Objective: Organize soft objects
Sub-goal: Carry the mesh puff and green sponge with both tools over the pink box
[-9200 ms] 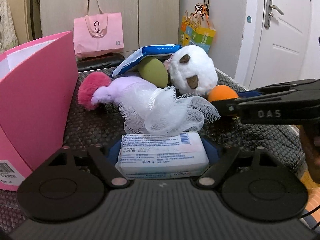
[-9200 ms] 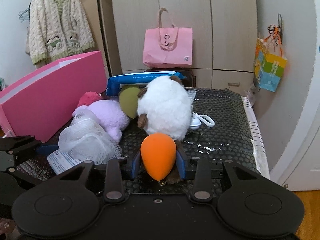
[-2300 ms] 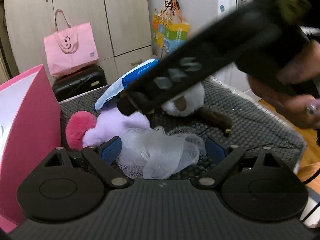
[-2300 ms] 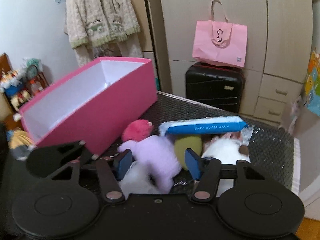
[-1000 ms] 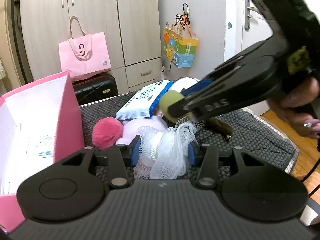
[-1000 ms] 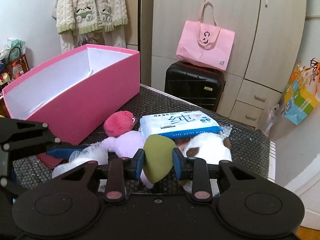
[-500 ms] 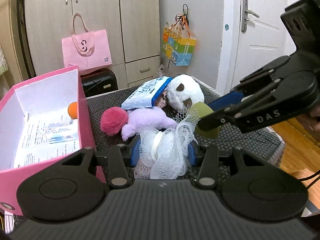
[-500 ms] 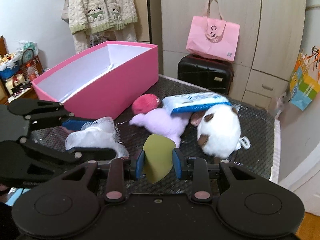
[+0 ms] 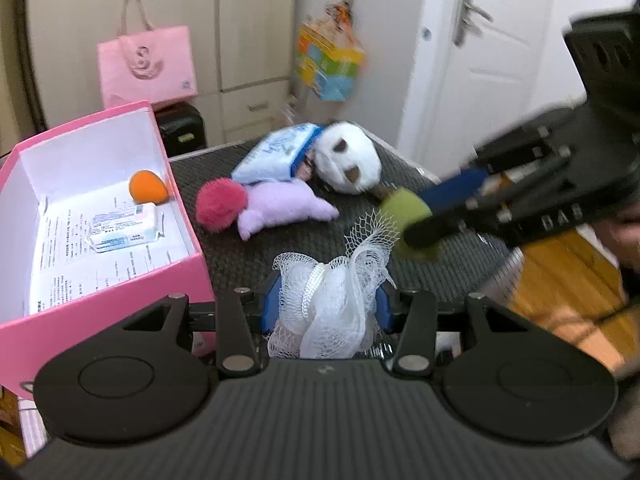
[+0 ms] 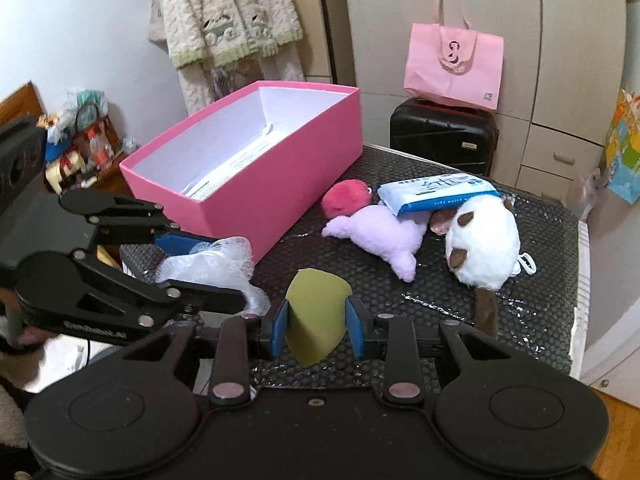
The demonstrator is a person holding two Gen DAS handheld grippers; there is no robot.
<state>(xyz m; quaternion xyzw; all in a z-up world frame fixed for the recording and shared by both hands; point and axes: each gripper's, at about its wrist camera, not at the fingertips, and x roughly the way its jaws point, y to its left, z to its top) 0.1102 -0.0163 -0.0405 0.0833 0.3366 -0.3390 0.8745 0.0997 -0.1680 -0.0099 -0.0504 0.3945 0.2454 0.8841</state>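
Note:
My left gripper [image 9: 325, 307] is shut on a white mesh bath pouf [image 9: 332, 300], held above the dark table next to the pink box [image 9: 182, 216]. My right gripper [image 10: 317, 322] is shut on an olive-green sponge [image 10: 316, 320]; from the left wrist view that sponge [image 9: 404, 210] hangs to the right of the pouf. In the box lie an orange sponge [image 9: 147, 187] and a tissue pack [image 9: 124, 229]. On the table remain a red pompom [image 9: 221, 206], a lilac plush [image 9: 280, 208], a white plush [image 9: 348, 160] and a blue wipes pack [image 9: 276, 154].
The pink box [image 10: 280, 168] stands open at the table's left side. A black suitcase [image 10: 444, 132] with a pink bag [image 10: 454, 64] on it stands behind the table. A door [image 9: 492, 60] and wooden floor [image 9: 560, 272] lie to the right.
Both grippers rose and drew back with the pouf and green sponge still held. The box's inside, with the orange sponge and tissue pack, now shows more fully.

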